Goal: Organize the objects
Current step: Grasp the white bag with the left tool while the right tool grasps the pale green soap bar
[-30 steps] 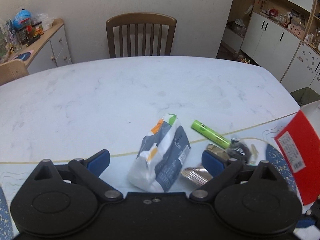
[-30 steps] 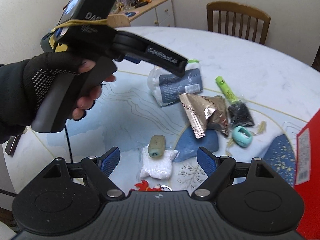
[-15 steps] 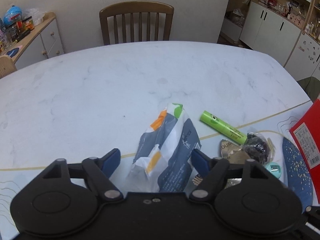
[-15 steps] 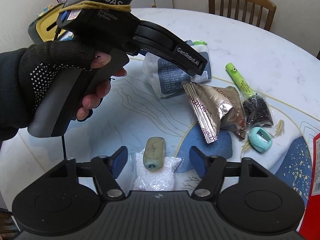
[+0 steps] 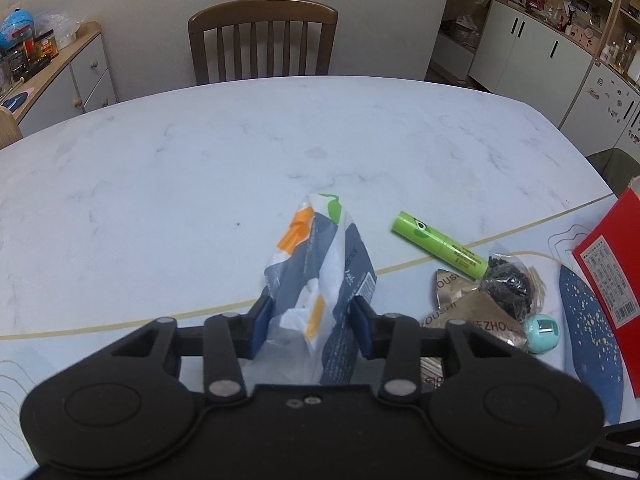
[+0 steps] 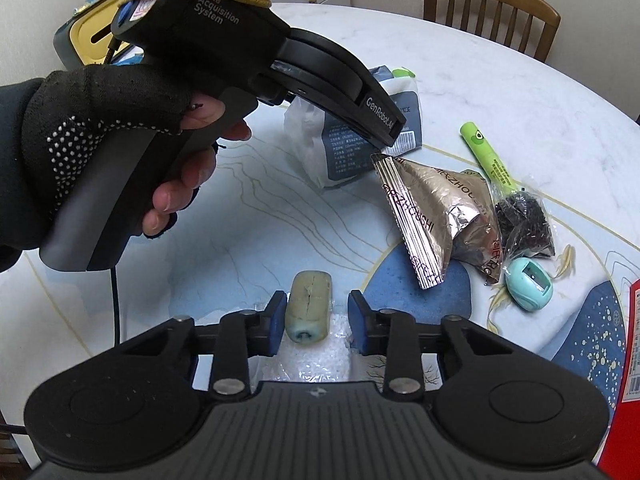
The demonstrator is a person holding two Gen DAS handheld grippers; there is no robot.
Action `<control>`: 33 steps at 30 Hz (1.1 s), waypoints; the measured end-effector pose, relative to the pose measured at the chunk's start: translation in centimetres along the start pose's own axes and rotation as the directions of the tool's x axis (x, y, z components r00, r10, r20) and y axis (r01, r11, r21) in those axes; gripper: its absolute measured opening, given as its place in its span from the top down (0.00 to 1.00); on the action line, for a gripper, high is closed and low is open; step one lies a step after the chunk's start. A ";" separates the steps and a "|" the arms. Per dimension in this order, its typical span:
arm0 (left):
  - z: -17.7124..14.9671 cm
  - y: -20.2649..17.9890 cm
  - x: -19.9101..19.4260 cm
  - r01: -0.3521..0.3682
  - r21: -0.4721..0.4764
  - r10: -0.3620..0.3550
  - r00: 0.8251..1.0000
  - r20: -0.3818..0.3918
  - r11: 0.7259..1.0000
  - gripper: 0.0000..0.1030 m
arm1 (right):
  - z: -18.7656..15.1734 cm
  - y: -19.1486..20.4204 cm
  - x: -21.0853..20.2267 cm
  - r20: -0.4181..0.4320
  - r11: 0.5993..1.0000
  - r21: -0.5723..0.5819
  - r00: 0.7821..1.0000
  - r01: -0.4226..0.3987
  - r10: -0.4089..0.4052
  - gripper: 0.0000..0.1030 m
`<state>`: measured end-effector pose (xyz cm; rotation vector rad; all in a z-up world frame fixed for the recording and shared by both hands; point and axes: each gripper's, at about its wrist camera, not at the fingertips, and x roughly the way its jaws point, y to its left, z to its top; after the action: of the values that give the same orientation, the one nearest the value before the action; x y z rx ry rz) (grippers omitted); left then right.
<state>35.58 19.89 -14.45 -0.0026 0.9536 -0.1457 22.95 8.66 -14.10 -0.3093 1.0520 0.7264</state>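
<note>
Left gripper clamps the tissue pack; right gripper brackets a roll, jaws apart; beside the pack, everything lies unsorted.

- "DAS" in large white letters, with "Acquisition System" beneath, on the black body of the left gripper, up and left of the right gripper's fingers.
- "GenRobot.AI" along the side edge of that same gripper's finger linkage.
- "ZHOUSHI" in partial repeats on the silver foil snack pouch, ahead and to the right; "OUSH" and "EZHOU" from the left wrist view.
- Barcode and fine print on the grey-and-white packet: too small to read.
- Label with barcode on the red box: illegible.
</note>
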 end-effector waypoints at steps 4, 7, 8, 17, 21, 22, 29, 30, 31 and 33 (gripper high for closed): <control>0.1 0.0 -0.1 0.003 -0.011 -0.003 1.000 0.000 1.000 0.66 | -0.1 0.5 0.0 -0.002 0.999 -0.031 1.000 0.020 -0.020 0.80; 0.1 0.2 -0.5 0.003 -0.026 -0.003 1.000 0.001 1.000 0.68 | -0.2 0.6 -0.3 0.002 0.999 -0.032 1.000 0.030 -0.029 0.80; 0.2 0.2 -0.7 0.003 -0.028 -0.003 1.000 0.002 1.000 0.69 | -0.2 0.5 -0.4 0.004 0.999 -0.027 1.000 0.031 -0.031 0.80; -0.1 0.6 -3.2 -0.007 -0.051 0.008 1.000 0.005 0.999 0.71 | -0.7 -1.7 -3.5 0.040 0.998 0.063 0.999 0.016 -0.019 0.80; -0.2 0.3 -5.2 0.002 -0.063 -0.002 1.000 0.011 0.998 0.70 | -1.0 -2.8 -5.9 0.075 0.996 0.094 0.997 -0.001 -0.006 0.80; -0.2 0.1 -5.8 0.007 -0.063 -0.006 1.000 0.016 0.998 0.70 | -1.1 -3.0 -6.5 0.083 0.995 0.102 0.997 -0.003 -0.005 0.80; -0.2 -2.2 -10.0 0.085 -0.086 -0.080 0.995 0.061 0.993 0.70 | -2.0 -4.5 -10.8 0.143 0.990 0.140 0.990 -0.018 -0.002 0.80; -0.1 -2.7 -10.6 0.098 -0.087 -0.092 0.994 0.066 0.991 0.70 | -2.2 -4.8 -11.4 0.149 0.989 0.145 0.989 -0.017 -0.005 0.80; 0.0 -3.2 -11.1 0.110 -0.086 -0.104 0.992 0.071 0.990 0.70 | -2.4 -5.2 -11.9 0.156 0.989 0.150 0.988 -0.013 -0.010 0.80; 0.2 -4.1 -11.9 0.130 -0.083 -0.124 0.989 0.074 0.988 0.70 | -2.9 -6.0 -13.1 0.165 0.987 0.163 0.986 -0.007 -0.020 0.80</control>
<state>28.41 17.28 -4.37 -0.1491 0.8909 -0.2202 21.16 -2.50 -4.73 -0.1089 0.9447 0.6437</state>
